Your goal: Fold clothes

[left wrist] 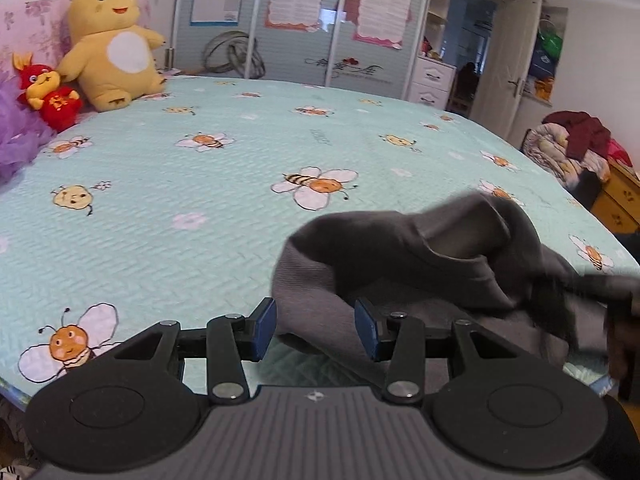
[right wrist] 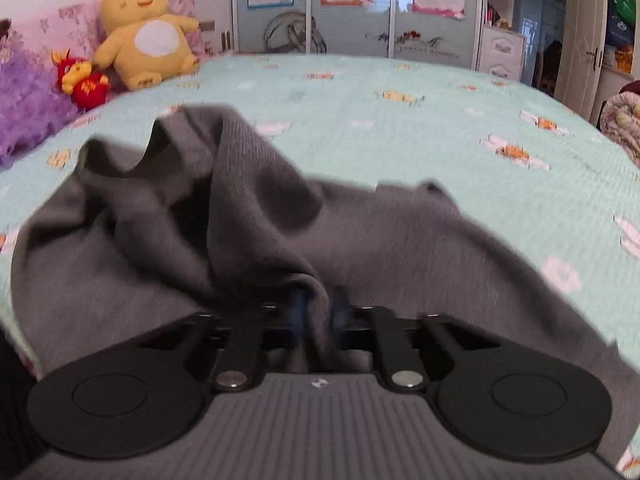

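- Bedroom; bed [left wrist: 224, 208] under a pale green bee-print cover, plush toys [left wrist: 108, 48] at the far left, wardrobe behind.
- Grey garment [right wrist: 260, 216] lies crumpled at the near edge of the bed, knit and limp, bunched into 1 raised ridge.
- Right gripper [right wrist: 317, 312]: jaws nearly shut, pinching a ribbed edge of the garment — cloth hangs through between the blue pads.
- Left gripper [left wrist: 315, 328]: jaws about half open, pads not pressing; a fold of the garment sits between and just ahead of them, most of it to the right.
- Long axis: roughly across the bed edge, left to right — judged, since folds hide the outline.
- Orientation of neck or hem: cannot tell.
- Next move likely needs the left gripper to close on its near edge, opposite the right's hold.
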A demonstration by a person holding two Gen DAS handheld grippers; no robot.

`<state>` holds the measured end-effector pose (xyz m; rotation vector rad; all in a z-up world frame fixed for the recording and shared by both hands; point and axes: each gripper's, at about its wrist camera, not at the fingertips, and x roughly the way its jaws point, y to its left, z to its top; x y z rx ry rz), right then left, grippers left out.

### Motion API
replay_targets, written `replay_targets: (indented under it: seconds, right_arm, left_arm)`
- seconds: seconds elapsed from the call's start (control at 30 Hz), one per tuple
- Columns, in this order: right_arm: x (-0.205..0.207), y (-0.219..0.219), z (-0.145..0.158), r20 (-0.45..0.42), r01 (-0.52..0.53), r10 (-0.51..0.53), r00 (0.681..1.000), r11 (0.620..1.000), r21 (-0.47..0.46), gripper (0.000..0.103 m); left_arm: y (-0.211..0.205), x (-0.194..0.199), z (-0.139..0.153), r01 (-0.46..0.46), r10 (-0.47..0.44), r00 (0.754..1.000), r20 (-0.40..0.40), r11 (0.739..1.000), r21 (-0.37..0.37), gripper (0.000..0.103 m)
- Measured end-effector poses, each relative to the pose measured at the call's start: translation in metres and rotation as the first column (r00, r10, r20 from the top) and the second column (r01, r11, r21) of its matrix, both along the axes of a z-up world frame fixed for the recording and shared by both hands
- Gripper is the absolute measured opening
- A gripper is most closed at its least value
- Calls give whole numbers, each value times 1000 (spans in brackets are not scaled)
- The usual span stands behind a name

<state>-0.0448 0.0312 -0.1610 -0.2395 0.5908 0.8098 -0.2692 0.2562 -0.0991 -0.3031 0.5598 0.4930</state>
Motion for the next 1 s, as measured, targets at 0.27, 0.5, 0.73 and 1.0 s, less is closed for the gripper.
replay_targets:
  seconds: [0.27,0.5,0.73,1.0]
  right_arm:
    - [38,-7,62,46,93,-102,994,981,170,9]
    - [15,-13,22,17,73,-75,997,993,91,59]
    - [10,6,11,141,30,-24,990,999,-39,72]
    - [15,37,7,148,-101,114,982,990,-96,64]
  left_arm:
    - [-9,14,7,80,-81,996,27,996,41,48]
    - [1,43,-3,91,-90,996,-27,995,50,48]
    - [23,56,-15,57,-55,996,-68,998,28,48]
    - [34,51,-16,38,-37,997,-66,999,15,49]
